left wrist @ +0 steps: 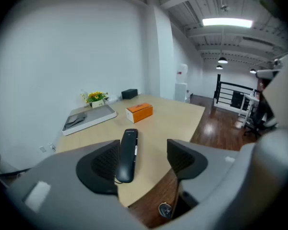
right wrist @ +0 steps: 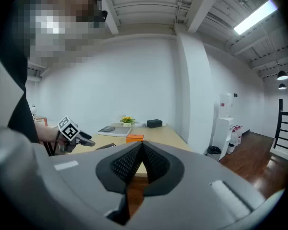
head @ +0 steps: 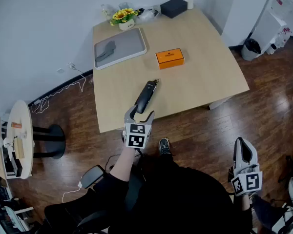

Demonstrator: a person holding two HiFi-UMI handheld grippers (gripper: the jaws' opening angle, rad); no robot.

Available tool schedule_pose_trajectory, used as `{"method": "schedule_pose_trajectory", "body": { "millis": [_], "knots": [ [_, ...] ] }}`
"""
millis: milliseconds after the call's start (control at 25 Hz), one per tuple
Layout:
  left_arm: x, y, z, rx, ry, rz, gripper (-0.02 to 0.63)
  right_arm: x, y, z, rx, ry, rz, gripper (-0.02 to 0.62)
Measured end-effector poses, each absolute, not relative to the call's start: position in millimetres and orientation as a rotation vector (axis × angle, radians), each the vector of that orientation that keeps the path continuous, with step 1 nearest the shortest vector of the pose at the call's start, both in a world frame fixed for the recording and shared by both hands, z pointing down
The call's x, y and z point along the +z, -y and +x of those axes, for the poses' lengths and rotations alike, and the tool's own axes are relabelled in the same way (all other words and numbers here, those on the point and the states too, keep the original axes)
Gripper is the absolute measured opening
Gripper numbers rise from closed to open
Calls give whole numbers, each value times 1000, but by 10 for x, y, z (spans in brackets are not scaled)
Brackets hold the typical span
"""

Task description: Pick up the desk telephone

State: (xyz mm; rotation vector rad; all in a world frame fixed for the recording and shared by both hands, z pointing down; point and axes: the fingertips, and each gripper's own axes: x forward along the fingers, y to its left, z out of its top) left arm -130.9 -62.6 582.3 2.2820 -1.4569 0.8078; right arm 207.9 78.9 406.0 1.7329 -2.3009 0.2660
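The black telephone handset [head: 146, 95] lies flat on the light wooden table [head: 210, 72], near its front edge. My left gripper [head: 140, 113] is open, with a jaw on each side of the handset's near end. In the left gripper view the handset [left wrist: 127, 152] sits close against the left pad [left wrist: 104, 164], while a wide gap separates it from the right pad [left wrist: 183, 158]. My right gripper [head: 242, 146] is shut and empty, held low over the floor, right of the table. The right gripper view shows its pads [right wrist: 134, 163] pressed together.
An orange box [head: 169, 57] sits mid-table beyond the handset. A grey tray [head: 132, 40] holding a grey cloth, yellow flowers [head: 124, 16] and a black box [head: 174, 7] stand at the far edge. A round side table [head: 20, 112] is to the left, a bin [head: 252, 47] to the right.
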Motion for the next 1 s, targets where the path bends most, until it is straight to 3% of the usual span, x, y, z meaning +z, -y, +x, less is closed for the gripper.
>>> {"method": "schedule_pose_trajectory", "body": {
  "millis": [400, 1000],
  "knots": [
    [6943, 1579, -1644, 1087, 1194, 2218, 319, 4153, 315, 1341, 372, 2266, 1709, 0],
    [7233, 1589, -1509, 1332, 1122, 2200, 284, 4213, 677, 1496, 360, 2324, 1640, 0]
  ]
}}
